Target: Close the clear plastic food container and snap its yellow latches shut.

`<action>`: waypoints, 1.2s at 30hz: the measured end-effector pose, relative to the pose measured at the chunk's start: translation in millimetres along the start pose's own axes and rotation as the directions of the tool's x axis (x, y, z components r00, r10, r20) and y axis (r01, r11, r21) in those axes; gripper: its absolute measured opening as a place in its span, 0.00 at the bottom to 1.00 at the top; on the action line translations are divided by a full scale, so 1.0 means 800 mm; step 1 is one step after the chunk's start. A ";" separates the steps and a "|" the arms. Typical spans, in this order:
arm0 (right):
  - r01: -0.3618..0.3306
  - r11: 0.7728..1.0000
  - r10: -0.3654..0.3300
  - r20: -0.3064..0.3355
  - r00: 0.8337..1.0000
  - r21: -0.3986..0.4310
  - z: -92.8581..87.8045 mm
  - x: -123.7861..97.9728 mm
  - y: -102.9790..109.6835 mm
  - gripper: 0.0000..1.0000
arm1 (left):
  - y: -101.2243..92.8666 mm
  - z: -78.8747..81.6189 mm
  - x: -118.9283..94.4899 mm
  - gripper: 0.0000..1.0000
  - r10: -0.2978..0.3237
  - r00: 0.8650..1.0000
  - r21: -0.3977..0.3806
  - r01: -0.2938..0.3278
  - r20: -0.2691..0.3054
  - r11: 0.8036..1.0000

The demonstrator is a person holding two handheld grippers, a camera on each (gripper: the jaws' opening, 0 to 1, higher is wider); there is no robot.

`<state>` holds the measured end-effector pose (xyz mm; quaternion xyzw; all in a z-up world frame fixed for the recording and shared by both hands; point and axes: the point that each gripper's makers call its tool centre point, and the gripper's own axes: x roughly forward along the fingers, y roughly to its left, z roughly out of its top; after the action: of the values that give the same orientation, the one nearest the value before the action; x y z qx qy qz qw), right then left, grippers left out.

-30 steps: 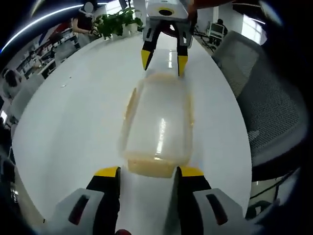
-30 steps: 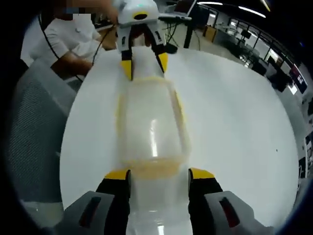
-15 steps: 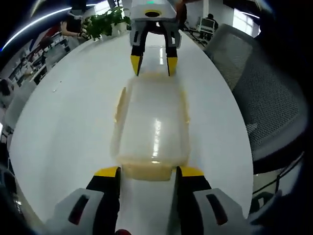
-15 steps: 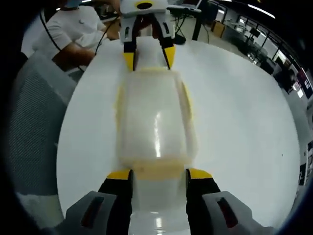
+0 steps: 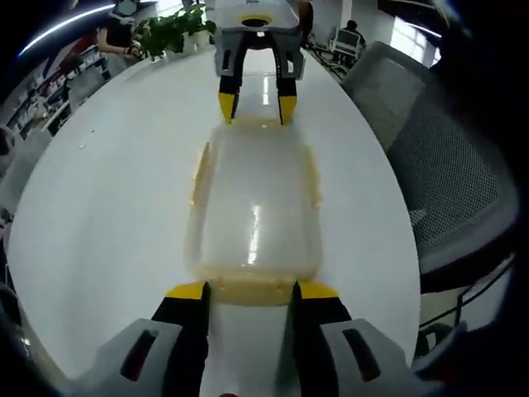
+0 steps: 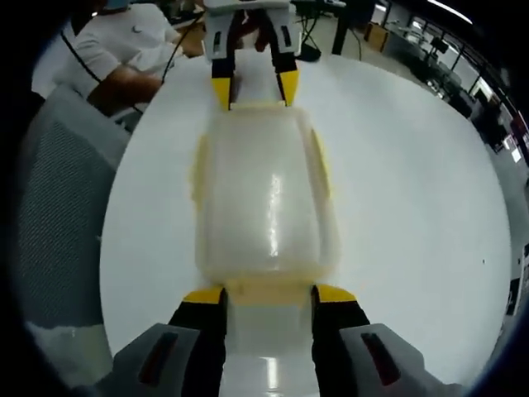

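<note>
- The clear plastic food container (image 5: 253, 211) lay lengthwise on the white counter (image 5: 107, 190), lid on, right between the two sets of tongs.
- In the left gripper view, the left tongs (image 5: 246, 291) stood apart, yellow tips flanking the near end latch (image 5: 248, 290) of the container, just beside or touching it; contact could not be told.
- At the far end of that view, the right tongs (image 5: 253, 107) were spread too, tips set at the container's far end.
- From the right gripper view, same story mirrored: the right tongs (image 6: 269, 294) were parted at the near yellow latch (image 6: 269, 291), the container (image 6: 266, 198) stretching away from them.
- The left tongs (image 6: 254, 91) sat at the far end there, tips apart against the container's edge.
- Yellow side latches (image 6: 321, 164) ran along both long sides of the container; whether they were snapped down could not be told.
- A grey mesh chair (image 5: 438, 165) stood beside the counter, a potted plant (image 5: 169, 31) at its far end.
- A person in a white shirt (image 6: 124, 58) sat beyond the counter.
</note>
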<state>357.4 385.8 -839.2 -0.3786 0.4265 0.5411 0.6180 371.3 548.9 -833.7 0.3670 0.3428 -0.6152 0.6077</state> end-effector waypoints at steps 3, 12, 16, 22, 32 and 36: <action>0.006 1.000 -0.005 -0.040 0.999 0.018 -0.001 0.002 0.000 0.40 | -0.001 0.001 0.002 0.39 -0.012 1.000 0.001 0.012 -0.018 1.000; -0.010 0.999 0.007 -0.064 0.998 -0.038 0.001 0.002 0.000 0.40 | 0.001 0.005 0.006 0.40 -0.026 0.991 0.037 0.031 -0.130 0.999; -0.020 0.998 0.012 -0.119 0.993 -0.066 0.001 0.003 -0.001 0.41 | 0.001 0.003 0.004 0.40 -0.027 0.992 0.035 0.031 -0.121 0.999; -0.020 0.998 0.010 -0.149 0.989 -0.062 -0.002 0.003 -0.003 0.41 | 0.000 0.004 0.005 0.39 -0.019 0.993 0.033 0.023 -0.118 0.999; -0.032 0.999 0.030 -0.053 0.998 -0.041 0.005 -0.001 0.002 0.39 | -0.006 -0.002 0.000 0.38 -0.024 0.997 -0.009 0.023 -0.080 1.000; -0.017 0.998 0.013 -0.057 0.998 -0.066 0.009 -0.004 0.007 0.39 | -0.012 0.000 -0.005 0.38 -0.018 0.995 -0.014 0.017 -0.100 1.000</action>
<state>352.9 392.3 -833.8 -0.4110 0.4282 0.5488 0.5886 361.6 551.4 -830.4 0.3906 0.3801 -0.5990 0.5867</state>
